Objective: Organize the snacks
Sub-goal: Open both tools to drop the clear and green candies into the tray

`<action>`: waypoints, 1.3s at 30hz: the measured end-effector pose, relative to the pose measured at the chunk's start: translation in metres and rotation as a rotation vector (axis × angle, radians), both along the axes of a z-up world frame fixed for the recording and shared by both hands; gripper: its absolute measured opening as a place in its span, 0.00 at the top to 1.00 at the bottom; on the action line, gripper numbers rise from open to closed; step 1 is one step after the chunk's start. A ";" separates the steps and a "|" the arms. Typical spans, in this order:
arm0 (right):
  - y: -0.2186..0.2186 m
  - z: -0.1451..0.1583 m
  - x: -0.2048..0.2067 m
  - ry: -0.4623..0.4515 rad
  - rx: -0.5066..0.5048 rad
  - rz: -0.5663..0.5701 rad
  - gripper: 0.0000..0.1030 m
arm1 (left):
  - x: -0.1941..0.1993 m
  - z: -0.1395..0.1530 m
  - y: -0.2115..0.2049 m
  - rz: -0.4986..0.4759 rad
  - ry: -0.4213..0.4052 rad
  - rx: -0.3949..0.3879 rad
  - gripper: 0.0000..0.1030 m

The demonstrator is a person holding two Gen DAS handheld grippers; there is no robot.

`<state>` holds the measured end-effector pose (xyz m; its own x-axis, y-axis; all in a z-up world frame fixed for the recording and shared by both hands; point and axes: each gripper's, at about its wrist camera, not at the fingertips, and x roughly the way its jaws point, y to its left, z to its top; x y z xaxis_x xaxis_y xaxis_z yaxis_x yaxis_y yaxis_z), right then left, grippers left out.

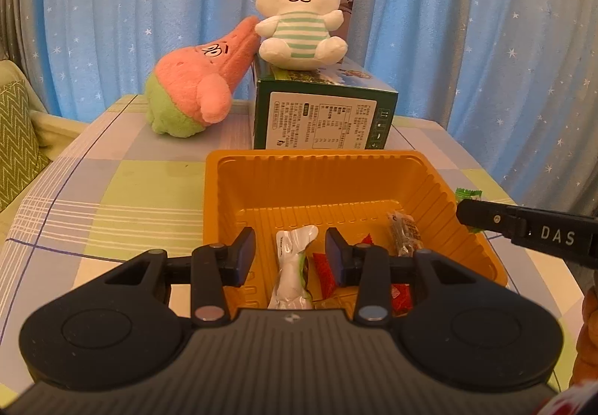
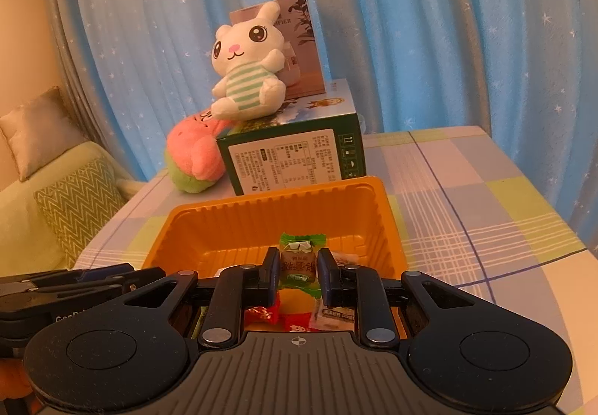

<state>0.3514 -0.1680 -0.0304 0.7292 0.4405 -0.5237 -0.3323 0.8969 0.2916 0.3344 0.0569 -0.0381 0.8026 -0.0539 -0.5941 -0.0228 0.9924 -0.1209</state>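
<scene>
An orange plastic tray (image 1: 317,155) (image 2: 284,198) stands on the checked tablecloth. Inside it lie a white snack packet (image 1: 293,265), red packets (image 1: 323,273) and a brown snack bar (image 1: 405,235). My left gripper (image 1: 289,239) hangs over the tray's near part, open, with the white packet lying below and between its fingers, untouched by the pads. My right gripper (image 2: 299,258) is shut on a green-wrapped candy (image 2: 302,246), held above the tray's right side. In the left wrist view, its tip (image 1: 486,218) shows at the tray's right rim, with the green wrapper (image 1: 467,193) peeking out.
Behind the tray stands a green carton (image 1: 321,116) with a white bunny plush (image 1: 299,22) sitting on it. A pink and green plush (image 1: 194,89) leans against the carton's left side. A sofa cushion (image 1: 15,142) is off the table's left edge. Blue starred curtains hang behind.
</scene>
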 end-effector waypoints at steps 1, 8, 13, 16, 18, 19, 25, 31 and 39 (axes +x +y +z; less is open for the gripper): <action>0.000 0.000 0.000 0.001 0.003 -0.001 0.79 | 0.000 0.000 0.000 0.002 0.000 -0.001 0.64; -0.002 -0.002 0.003 0.009 0.015 0.001 0.79 | -0.001 0.001 0.000 -0.002 -0.002 -0.002 0.64; -0.001 -0.006 0.006 0.011 0.030 0.036 0.72 | -0.002 0.002 -0.002 -0.006 -0.008 0.004 0.64; -0.007 -0.005 0.005 -0.009 0.047 -0.011 0.36 | -0.002 0.002 -0.002 -0.005 -0.007 0.008 0.64; -0.011 -0.003 0.006 -0.005 0.054 -0.030 0.36 | -0.002 0.002 -0.002 -0.005 -0.007 0.008 0.64; -0.013 -0.003 0.007 -0.002 0.060 -0.038 0.36 | -0.002 0.002 -0.002 -0.005 -0.008 0.008 0.64; -0.022 -0.003 0.010 0.011 0.063 -0.070 0.36 | -0.003 0.002 -0.005 -0.013 -0.009 0.011 0.64; -0.025 -0.001 0.007 0.005 0.060 -0.081 0.36 | -0.003 0.003 -0.005 -0.012 -0.008 0.017 0.64; -0.031 -0.001 0.000 -0.001 0.054 -0.096 0.36 | -0.008 0.004 -0.008 -0.020 -0.012 0.034 0.64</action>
<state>0.3510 -0.1994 -0.0312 0.7697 0.3961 -0.5007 -0.2459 0.9077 0.3400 0.3262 0.0491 -0.0344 0.8084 -0.0498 -0.5865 -0.0016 0.9962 -0.0868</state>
